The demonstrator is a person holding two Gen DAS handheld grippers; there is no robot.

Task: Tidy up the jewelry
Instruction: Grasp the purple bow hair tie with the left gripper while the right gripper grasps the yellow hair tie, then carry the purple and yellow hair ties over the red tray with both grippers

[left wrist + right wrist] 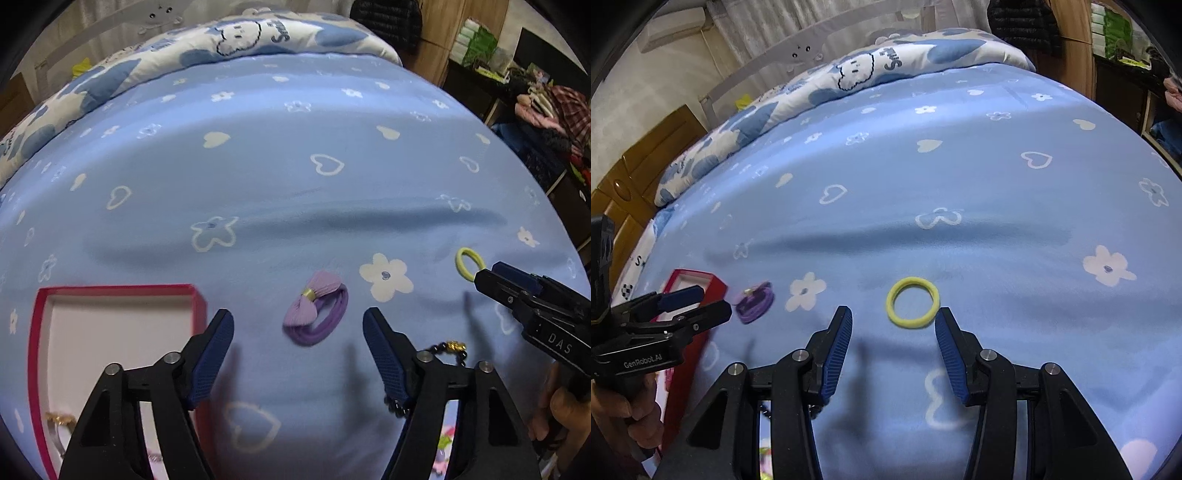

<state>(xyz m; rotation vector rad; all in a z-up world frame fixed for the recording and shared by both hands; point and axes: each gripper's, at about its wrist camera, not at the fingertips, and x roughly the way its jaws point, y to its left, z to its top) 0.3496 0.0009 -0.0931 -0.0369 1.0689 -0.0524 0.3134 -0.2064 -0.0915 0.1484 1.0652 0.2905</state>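
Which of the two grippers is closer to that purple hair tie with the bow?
Left. The left gripper hangs open right before the purple bow hair tie; the right gripper faces a yellow ring-shaped hair tie farther right.

The left gripper's right finger (386,363) hides most of a dark beaded bracelet (452,349). The pink box (110,291) runs off the lower edge, and the gold piece (61,419) inside is too small to identify.

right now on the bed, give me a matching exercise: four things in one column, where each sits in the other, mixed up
Things:
1. purple bow hair tie
2. yellow hair ring
3. pink box
4. black bead bracelet

Places:
a. ahead of the open right gripper
b. partly hidden behind the left gripper's right finger
c. left of the left gripper
d. ahead of the open left gripper

Pairs: 1-d, 2-a, 3-c, 4-b
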